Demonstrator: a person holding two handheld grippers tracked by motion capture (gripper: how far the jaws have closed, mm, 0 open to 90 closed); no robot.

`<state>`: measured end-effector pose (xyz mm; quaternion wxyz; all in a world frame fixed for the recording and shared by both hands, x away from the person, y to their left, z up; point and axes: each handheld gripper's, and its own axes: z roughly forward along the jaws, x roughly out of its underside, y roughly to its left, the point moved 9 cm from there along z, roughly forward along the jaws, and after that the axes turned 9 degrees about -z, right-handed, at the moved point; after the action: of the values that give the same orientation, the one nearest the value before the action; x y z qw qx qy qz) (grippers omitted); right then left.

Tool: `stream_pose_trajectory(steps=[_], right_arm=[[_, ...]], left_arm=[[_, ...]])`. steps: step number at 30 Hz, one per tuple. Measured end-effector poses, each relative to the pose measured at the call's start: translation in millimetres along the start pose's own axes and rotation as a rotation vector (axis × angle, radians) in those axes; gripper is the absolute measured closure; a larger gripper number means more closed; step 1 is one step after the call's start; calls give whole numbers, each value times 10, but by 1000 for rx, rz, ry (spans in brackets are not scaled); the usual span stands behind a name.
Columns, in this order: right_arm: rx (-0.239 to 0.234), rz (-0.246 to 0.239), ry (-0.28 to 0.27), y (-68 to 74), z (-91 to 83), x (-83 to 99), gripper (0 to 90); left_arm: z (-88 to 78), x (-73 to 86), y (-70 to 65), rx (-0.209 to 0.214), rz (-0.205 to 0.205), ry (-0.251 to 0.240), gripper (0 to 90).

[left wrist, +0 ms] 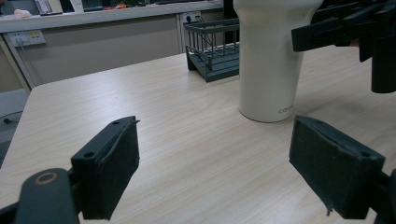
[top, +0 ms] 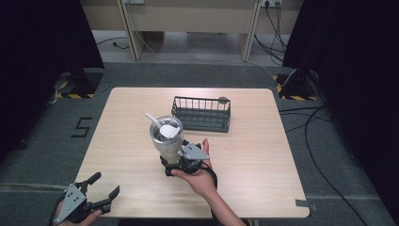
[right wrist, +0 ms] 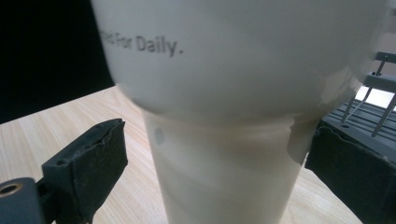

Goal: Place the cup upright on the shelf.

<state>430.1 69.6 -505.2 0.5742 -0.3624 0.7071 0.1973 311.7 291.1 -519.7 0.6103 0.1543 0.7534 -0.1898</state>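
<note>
my left gripper (top: 99, 189) sits at the near left corner of the pale wood-grain table (top: 263, 155), its jaws spread wide with nothing between them. in the left gripper view the two black pads frame bare tabletop.

a little farther in, near the middle of the table, my right gripper (top: 181, 157) reaches around the narrow lower part of the tall cream-white tumbler (top: 167, 139). in the right gripper view the jaws stand parted on either side of the tumbler's tapered base; the right pad looks to be at the wall, while a gap shows between the left pad and the tumbler, so they are not clamped on it.

the tumbler stands upright on the table. grey lettering on its wider upper body reads "for daily." in the right gripper view, with the earlier words cut off at the edge. in the left gripper view a small grey word low on the base starts "care", and the rest is too small to read. the body is glossy, bulging above and stepping in to a slimmer foot. from the high view its top has a clear rim, a white lid and a white straw (top: 151, 117) leaning to the left.

just behind the tumbler sits a dark grey wire rack (top: 202, 115) with upright bars, and a small round brownish thing (top: 223, 100) rests at its far right corner.
</note>
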Motion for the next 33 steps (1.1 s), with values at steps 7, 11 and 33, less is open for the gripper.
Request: stream_pose_trajectory(steps=[7, 11, 33], right_arm=[[5, 20, -5, -20, 95, 14, 51], [19, 25, -10, -54, 145, 21, 48], [33, -16, -71, -50, 302, 11, 93]], left_arm=[[-1, 0, -4, 2, 0, 0, 154], [-1, 2, 0, 2, 1, 1, 154], [0, 10, -26, 16, 3, 5, 154]])
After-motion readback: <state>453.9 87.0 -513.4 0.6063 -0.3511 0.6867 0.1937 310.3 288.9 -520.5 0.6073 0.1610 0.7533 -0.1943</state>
